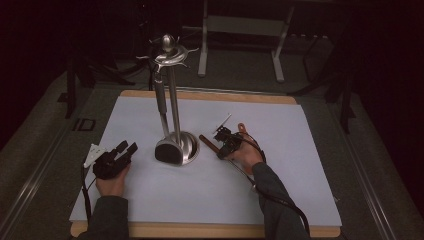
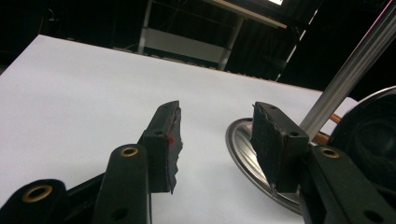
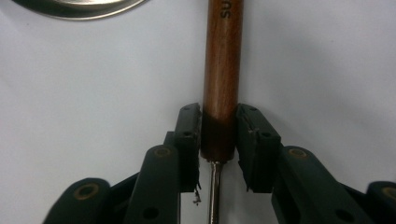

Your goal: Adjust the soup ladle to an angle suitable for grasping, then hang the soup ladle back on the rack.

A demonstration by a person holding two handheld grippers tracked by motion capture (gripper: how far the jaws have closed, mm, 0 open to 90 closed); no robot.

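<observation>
A metal utensil stand (image 1: 179,146) with a round base and a tall pole stands mid-table; a ladle with a dark scoop (image 1: 166,151) hangs against it. Right of the base lies a utensil with a brown wooden handle (image 1: 207,142). My right gripper (image 1: 222,146) points left at it. In the right gripper view both pads of the right gripper (image 3: 219,135) press the end of the wooden handle (image 3: 223,70), where a thin metal shaft (image 3: 214,196) begins. My left gripper (image 1: 127,147) rests left of the stand, open and empty (image 2: 215,140), with the stand's base (image 2: 240,149) just beyond it.
Everything sits on a white sheet (image 1: 280,190) over a wooden board. The stand's pole (image 2: 350,74) and the dark scoop (image 2: 369,135) rise close to the left gripper's right jaw. A metal frame (image 1: 240,30) stands on the floor behind the table.
</observation>
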